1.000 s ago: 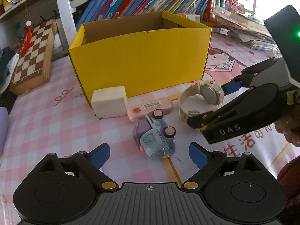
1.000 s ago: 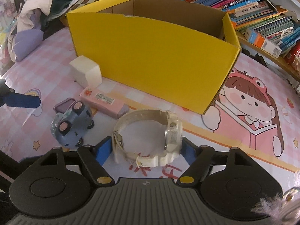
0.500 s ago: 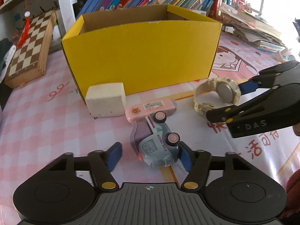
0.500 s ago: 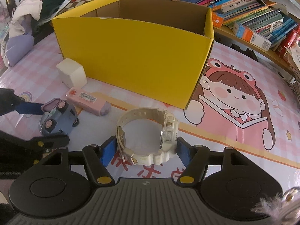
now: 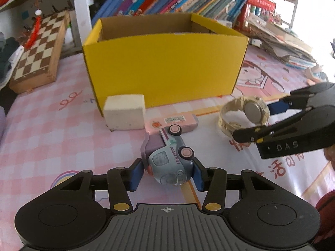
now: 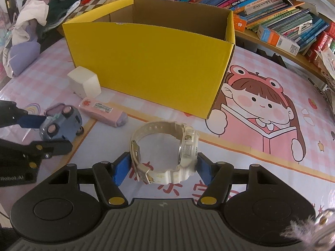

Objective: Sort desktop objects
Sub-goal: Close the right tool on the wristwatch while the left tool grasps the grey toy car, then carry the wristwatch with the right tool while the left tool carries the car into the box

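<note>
A blue-grey toy truck (image 5: 168,161) with pink wheels lies on its side on the pink mat. My left gripper (image 5: 167,174) is shut on the truck's front end; the truck also shows in the right wrist view (image 6: 60,124). A cream wristwatch (image 6: 165,152) stands on edge, and my right gripper (image 6: 160,170) is shut on it, blue pads against strap and case. The watch also shows in the left wrist view (image 5: 244,115). An open yellow cardboard box (image 5: 165,67) stands behind both and looks empty.
A white block (image 5: 124,112) and a pink eraser (image 5: 171,122) lie just in front of the box. A chessboard case (image 5: 39,51) sits far left, books line the shelf behind, papers pile at the right. Clothes (image 6: 33,25) lie at the left edge.
My left gripper moved forward and closed on the toy truck, from wide open a second ago. My right gripper stayed shut on the watch and drew back slightly from the box.
</note>
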`<state>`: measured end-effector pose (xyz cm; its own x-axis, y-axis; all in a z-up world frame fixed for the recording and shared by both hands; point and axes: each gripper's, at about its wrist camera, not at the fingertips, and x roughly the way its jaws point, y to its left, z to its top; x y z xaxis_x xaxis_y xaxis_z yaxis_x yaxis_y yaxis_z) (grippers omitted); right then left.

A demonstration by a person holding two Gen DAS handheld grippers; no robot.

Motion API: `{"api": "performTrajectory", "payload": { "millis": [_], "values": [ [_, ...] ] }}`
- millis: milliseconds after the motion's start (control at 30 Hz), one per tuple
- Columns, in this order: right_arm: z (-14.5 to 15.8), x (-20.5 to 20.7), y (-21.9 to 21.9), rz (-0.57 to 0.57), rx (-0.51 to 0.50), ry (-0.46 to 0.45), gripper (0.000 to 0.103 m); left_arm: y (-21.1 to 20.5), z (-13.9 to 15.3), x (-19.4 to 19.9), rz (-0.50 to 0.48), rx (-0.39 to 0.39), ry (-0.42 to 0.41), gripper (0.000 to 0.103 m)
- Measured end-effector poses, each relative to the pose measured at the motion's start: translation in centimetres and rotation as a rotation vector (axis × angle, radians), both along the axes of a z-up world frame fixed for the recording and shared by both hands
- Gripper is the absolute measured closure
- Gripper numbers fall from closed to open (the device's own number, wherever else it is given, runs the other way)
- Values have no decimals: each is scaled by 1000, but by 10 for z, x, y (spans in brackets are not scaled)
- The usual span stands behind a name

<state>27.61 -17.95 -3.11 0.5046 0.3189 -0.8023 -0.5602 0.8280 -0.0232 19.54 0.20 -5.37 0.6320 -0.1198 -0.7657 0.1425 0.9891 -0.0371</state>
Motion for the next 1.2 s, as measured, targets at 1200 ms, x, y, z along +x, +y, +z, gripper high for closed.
{"api": "performTrajectory", "payload": {
  "millis": [1200],
  "values": [
    [37,-36,-4,-14,57,-63,39,13,55,-26,-38,-63,-171,56]
  ]
}}
